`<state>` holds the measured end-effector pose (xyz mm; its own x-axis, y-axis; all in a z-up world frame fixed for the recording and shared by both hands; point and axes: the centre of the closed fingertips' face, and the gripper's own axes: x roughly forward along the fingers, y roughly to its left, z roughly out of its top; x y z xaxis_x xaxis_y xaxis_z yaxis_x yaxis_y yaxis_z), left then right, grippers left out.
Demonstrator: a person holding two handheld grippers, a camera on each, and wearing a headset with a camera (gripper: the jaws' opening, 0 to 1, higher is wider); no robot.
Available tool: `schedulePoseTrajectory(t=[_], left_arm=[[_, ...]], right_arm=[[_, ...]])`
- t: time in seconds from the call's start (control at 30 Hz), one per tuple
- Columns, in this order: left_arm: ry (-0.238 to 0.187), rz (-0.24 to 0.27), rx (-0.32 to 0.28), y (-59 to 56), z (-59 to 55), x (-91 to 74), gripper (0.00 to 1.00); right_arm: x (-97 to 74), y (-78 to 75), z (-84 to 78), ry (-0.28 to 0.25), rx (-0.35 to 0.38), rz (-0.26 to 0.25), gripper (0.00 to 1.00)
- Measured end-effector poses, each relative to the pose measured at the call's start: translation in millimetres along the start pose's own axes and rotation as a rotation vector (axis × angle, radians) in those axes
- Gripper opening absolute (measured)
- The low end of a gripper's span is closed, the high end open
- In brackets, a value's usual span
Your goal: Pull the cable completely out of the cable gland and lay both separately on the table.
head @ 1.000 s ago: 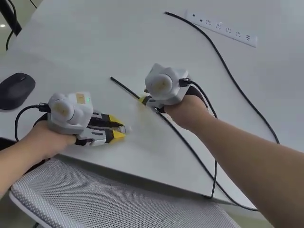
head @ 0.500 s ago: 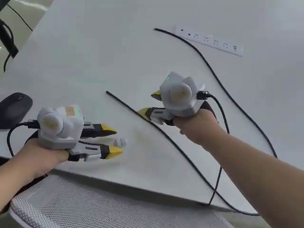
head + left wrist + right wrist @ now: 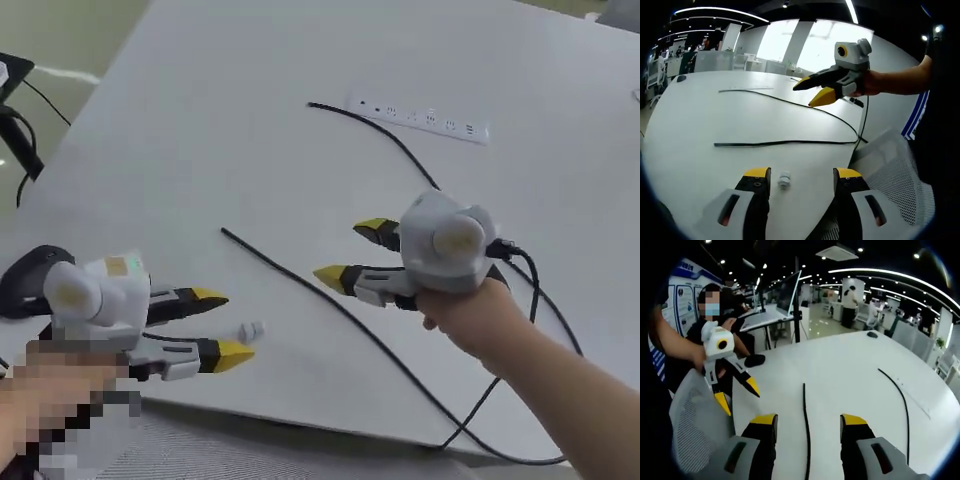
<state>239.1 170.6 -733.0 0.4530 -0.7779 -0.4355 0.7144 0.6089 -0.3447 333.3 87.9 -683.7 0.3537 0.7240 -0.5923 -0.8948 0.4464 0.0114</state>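
A white power strip [image 3: 420, 118] lies far back — dark mouse [image 3: 18, 285] left, mesh chair [image 3: 250, 450] nearest.

Left gripper [image 3: 802, 173]: jaws spread wide, nothing between the pads, yellow-tipped fingers [image 3: 757, 173] over the white table [image 3: 695, 125].
Cable gland [image 3: 784, 179]: small and white, on the table between the fingers, close beside the left one, touching neither.
Cable [image 3: 785, 143]: black, free of the gland, lying crosswise just beyond the fingertips.
Second cable [image 3: 840, 120]: longer and black, running farther out past the first.
Right gripper [image 3: 803, 96]: hand-held in the air well beyond the right finger, jaws apart, empty.
Mesh chair [image 3: 890, 170]: outside the right finger.
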Motion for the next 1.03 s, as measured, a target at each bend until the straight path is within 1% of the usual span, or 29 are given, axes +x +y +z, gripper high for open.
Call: schedulePoseTrajectory(t=[0.03, 0.1, 0.2, 0.27, 0.33, 0.37, 0.47, 0.6, 0.7, 0.8, 0.9, 0.93, 0.97, 1.0, 1.03], left_arm=[[-0.007, -0.001, -0.002, -2.6, 3.2, -2.7, 0.52], [-0.021, -0.002, -0.013, -6.1, 7.3, -6.5, 0.53], [-0.023, 0.002, -0.003, -11.0, 11.6, -11.4, 0.56], [-0.029, 0.002, 0.001, -14.3, 15.0, -14.8, 0.59], [-0.035, -0.003, 0.006, -19.4, 19.2, -19.4, 0.61], [-0.036, -0.003, 0.007, -20.1, 19.9, -20.1, 0.63], [-0.047, 0.003, 0.018, -24.0, 26.1, -25.7, 0.67], [-0.062, 0.016, 0.024, -25.4, 31.5, -31.0, 0.7], [-0.075, 0.02, 0.035, -28.1, 35.1, -34.9, 0.72], [-0.078, 0.02, 0.048, -31.2, 34.9, -37.0, 0.75], [-0.051, 0.017, 0.076, -32.9, 27.8, -38.6, 0.77], [-0.045, 0.019, 0.083, -33.0, 25.9, -38.9, 0.79], [-0.038, 0.023, 0.089, -31.7, 23.5, -39.6, 0.81], [-0.035, 0.025, 0.089, -31.3, 22.7, -39.9, 0.82], [-0.026, 0.028, 0.09, -28.3, 19.7, -40.2, 0.83]], right_arm=[[-7.9, 1.0, -0.3, -0.011, 0.009, 0.002, 0.5], [-20.3, 3.8, -3.8, -0.017, 0.024, 0.002, 0.51], [-38.5, 7.0, -8.0, -0.038, 0.039, -0.002, 0.55], [-49.3, 7.6, -8.9, -0.063, 0.063, -0.012, 0.59], [-62.9, 9.0, -11.5, -0.09, 0.105, -0.019, 0.61], [-71.0, 9.2, -13.9, -0.105, 0.113, -0.03, 0.62], [-87.0, 12.4, -21.1, -0.135, 0.146, -0.039, 0.65], [-101.5, 21.7, -32.9, -0.162, 0.164, -0.04, 0.72], [-111.3, 32.6, -42.2, -0.186, 0.173, -0.031, 0.79], [-119.2, 40.1, -48.2, -0.209, 0.192, -0.031, 0.86], [-123.5, 44.1, -57.6, -0.211, 0.209, -0.037, 0.89], [-123.4, 44.8, -60.9, -0.201, 0.21, -0.04, 0.9], [-123.1, 45.9, -66.9, -0.174, 0.203, -0.043, 0.91], [-122.8, 46.6, -68.5, -0.167, 0.199, -0.042, 0.92], [-122.4, 47.8, -70.9, -0.159, 0.193, -0.042, 0.93]])
